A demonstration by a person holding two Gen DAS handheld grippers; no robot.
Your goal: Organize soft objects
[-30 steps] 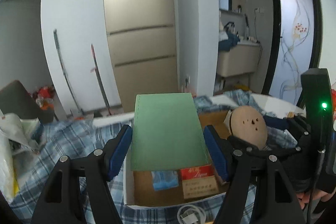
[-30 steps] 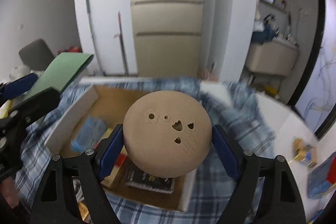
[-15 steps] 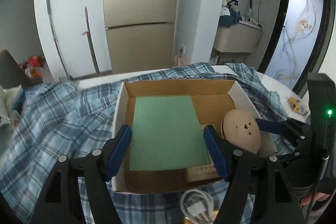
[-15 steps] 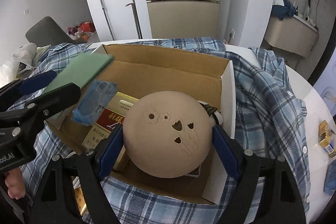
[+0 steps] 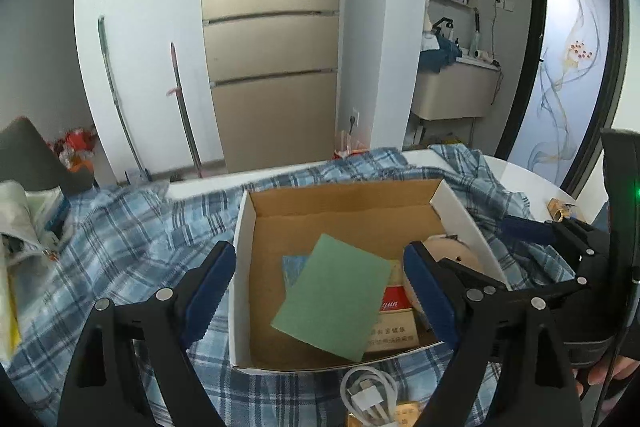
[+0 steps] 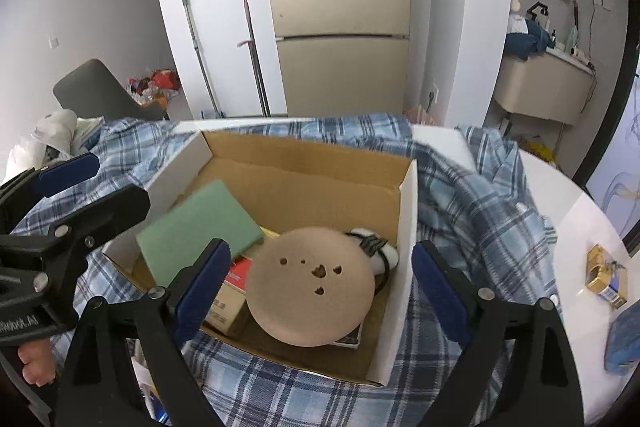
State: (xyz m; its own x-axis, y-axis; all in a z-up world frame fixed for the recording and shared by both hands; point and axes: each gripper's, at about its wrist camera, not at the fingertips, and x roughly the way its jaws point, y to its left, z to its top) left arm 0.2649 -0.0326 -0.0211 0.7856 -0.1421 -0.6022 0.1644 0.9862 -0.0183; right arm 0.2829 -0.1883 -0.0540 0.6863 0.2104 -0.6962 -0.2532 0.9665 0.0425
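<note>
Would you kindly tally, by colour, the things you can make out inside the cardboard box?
Green: 1, flat pad
Tan: 1, round cushion
Red and cream: 1, printed carton
Blue: 1, packet, mostly covered
White with black: 1, bundle, partly hidden
Total: 5

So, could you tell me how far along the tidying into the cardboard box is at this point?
Done: the green sponge sheet and the round tan pad both lie inside the cardboard box, on the items already there. In hand: nothing; the left gripper and right gripper have just been opening, and both stand clear of those pieces. Left: possibly the blue packet on the table, at the right edge of the right wrist view.
</note>
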